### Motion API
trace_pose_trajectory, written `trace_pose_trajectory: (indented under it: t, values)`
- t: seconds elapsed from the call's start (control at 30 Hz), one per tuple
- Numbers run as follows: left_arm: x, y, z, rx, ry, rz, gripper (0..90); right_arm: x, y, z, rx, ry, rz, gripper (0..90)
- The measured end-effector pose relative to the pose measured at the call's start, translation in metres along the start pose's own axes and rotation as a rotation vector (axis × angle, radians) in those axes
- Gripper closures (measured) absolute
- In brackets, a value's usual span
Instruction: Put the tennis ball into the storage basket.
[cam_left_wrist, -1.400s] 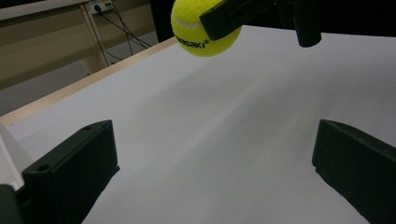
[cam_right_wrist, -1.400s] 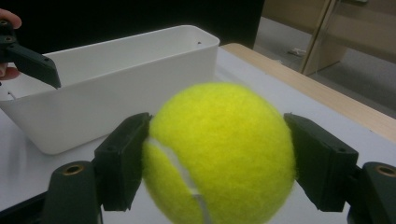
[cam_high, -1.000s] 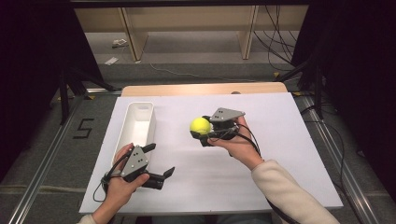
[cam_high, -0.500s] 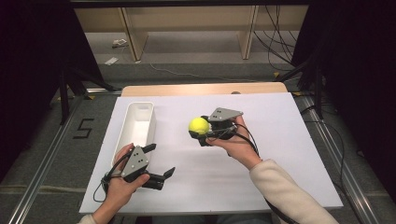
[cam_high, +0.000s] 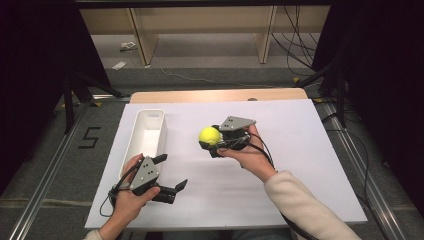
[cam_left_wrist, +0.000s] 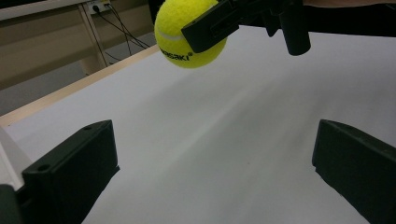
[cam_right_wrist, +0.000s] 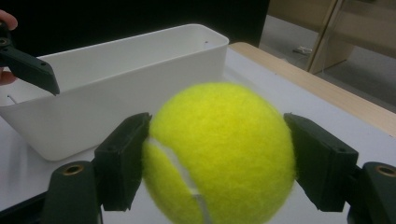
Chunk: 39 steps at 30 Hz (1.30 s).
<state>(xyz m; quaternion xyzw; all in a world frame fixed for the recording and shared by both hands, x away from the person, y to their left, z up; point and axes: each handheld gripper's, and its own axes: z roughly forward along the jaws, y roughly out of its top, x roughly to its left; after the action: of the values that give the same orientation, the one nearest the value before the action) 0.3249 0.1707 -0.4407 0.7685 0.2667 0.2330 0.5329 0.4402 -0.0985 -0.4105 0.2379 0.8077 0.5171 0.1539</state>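
The tennis ball (cam_left_wrist: 189, 32) carries dark lettering ending in "SAKI" — legible in the left gripper view, while the right gripper view gives its white seam and fuzzy nap instead. A "5" marking (cam_high: 90, 137) lies on the floor left of the white bin (cam_high: 146, 137). The right gripper (cam_high: 214, 140) clamps the ball between both jaws, lifted above the white table (cam_high: 300, 165), to the right of the bin. The left gripper (cam_high: 172, 172) (near the bin's close end) stands wide open — nothing between its jaws.
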Motion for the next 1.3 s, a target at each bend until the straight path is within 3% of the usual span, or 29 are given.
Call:
trace_pose_trajectory:
  t: [1.3]
  values:
    - [-0.0006, 0.0007, -0.0011, -0.003, -0.001, 0.007, 0.0, 0.0003, 0.0031, 0.0047, -0.011, -0.001, 0.013, 26.6]
